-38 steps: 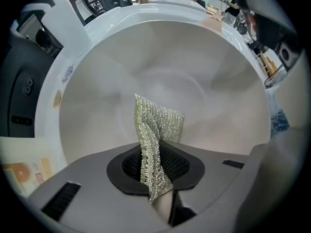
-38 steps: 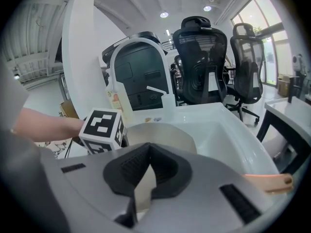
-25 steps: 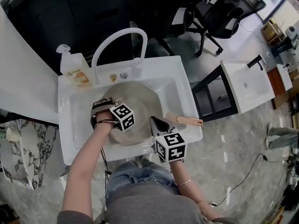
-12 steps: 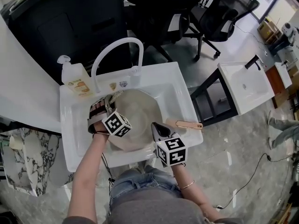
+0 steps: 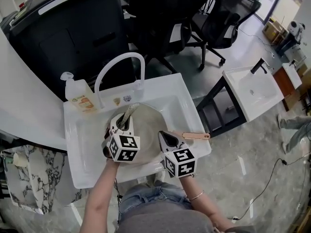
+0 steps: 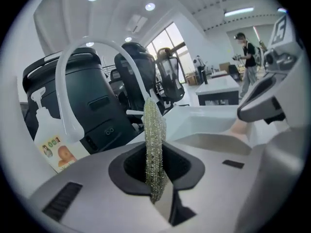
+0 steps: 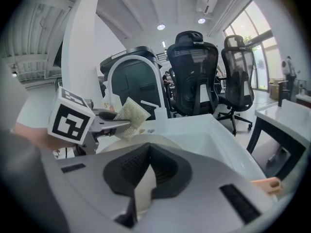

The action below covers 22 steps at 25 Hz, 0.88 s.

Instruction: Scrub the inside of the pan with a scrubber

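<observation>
The left gripper (image 5: 122,126) has its fingers clamped on a mesh scrubber (image 6: 154,144), which stands on edge over the far side of the pan (image 5: 148,123), seemingly clear of its surface. The pan lies in the white sink (image 5: 181,91). The right gripper (image 5: 167,140) pinches the pan's rim near the handle (image 5: 195,136). With that rim held firm, the scrubber's flat face should go down inside and work in overlapping circles.

Scrubber (image 6: 154,149) clamped in left gripper (image 6: 158,188)

The right tool (image 5: 167,138) hides where the pan (image 5: 146,122) joins its handle (image 5: 197,136); print on the bottle (image 5: 80,99) is unreadable.
</observation>
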Each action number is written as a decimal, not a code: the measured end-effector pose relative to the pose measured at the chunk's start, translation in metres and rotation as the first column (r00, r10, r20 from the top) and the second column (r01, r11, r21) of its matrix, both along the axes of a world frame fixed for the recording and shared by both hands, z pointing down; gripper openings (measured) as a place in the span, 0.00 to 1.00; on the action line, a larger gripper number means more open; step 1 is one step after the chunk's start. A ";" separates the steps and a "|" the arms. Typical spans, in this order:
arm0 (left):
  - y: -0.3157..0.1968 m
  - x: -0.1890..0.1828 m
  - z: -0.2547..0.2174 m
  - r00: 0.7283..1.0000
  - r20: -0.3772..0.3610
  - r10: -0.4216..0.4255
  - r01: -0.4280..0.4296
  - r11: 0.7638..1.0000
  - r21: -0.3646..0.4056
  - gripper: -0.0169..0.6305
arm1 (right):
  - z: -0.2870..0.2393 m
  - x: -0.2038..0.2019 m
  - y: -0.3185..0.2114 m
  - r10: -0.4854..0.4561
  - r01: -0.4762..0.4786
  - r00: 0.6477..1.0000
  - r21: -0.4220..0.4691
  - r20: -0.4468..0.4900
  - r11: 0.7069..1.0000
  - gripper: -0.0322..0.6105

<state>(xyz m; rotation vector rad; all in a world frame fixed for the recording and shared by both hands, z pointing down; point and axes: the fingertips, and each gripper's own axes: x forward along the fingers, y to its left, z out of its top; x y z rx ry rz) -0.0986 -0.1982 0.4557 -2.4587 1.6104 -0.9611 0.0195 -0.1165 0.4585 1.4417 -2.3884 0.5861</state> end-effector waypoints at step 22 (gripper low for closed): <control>0.075 0.021 -0.064 0.831 -0.556 0.018 -0.037 0.999 -0.023 0.12 | -0.051 -0.001 0.004 0.000 -0.013 0.997 0.172 0.074 0.985 0.07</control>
